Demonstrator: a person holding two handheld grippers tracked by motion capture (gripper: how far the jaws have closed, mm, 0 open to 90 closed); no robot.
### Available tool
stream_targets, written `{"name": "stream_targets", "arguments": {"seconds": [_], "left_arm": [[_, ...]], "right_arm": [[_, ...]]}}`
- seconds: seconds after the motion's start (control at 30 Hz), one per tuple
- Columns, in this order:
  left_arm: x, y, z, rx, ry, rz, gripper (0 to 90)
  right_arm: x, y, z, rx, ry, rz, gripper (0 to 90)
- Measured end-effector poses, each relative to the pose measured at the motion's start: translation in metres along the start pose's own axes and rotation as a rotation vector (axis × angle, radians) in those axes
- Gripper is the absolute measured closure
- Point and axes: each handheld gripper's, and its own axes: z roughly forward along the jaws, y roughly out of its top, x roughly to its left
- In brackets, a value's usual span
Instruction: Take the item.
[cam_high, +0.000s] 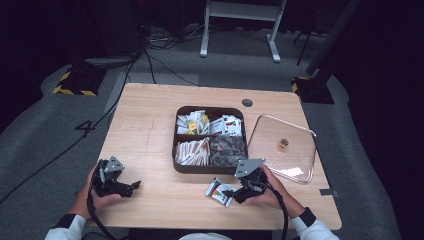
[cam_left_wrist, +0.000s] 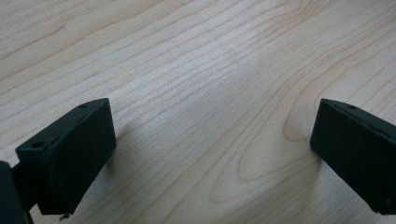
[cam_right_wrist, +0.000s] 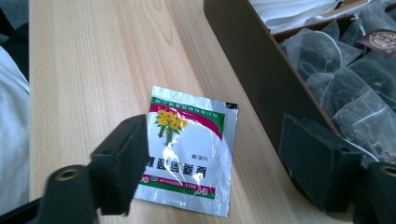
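A silver sachet (cam_right_wrist: 187, 149) with a yellow flower print and red and green bands lies flat on the wooden table (cam_high: 150, 130), just in front of a dark brown divided box (cam_high: 207, 170). My right gripper (cam_right_wrist: 219, 163) hovers over the sachet, open, with the jaws standing either side of it and the pads off it. In the high view the sachet (cam_high: 219, 191) sits at the tips of the right gripper (cam_high: 232, 193). My left gripper (cam_high: 131, 188) rests at the table's front left. It stands open (cam_left_wrist: 212, 154) over bare wood with nothing between its jaws.
The box holds several sachets and tea bags (cam_right_wrist: 345, 79) in its compartments. A clear lid (cam_high: 295, 160) with a small brown knob (cam_high: 283, 144) lies to the right of the box. A round grommet (cam_high: 247, 103) sits near the far edge.
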Motion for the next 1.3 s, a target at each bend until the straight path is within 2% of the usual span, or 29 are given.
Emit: {"name": "stream_targets", "arguments": {"seconds": [0.1,0.47,0.97,1.3], "left_arm": [[0.000,0.000,0.000,0.000,0.000,0.000,0.5],[0.000,0.000,0.000,0.000,0.001,0.000,0.5],[0.000,0.000,0.000,0.000,0.000,0.000,0.5],[0.000,0.000,0.000,0.000,0.000,-0.001,0.5]], "right_arm": [[0.000,-0.001,-0.005,-0.006,-0.011,-0.012,22.1],[-0.003,-0.004,-0.023,-0.032,-0.066,-0.009,20.8],[-0.022,-0.018,-0.053,-0.083,-0.181,0.046,23.4],[-0.041,-0.026,-0.068,-0.124,-0.270,0.108,22.2]]}}
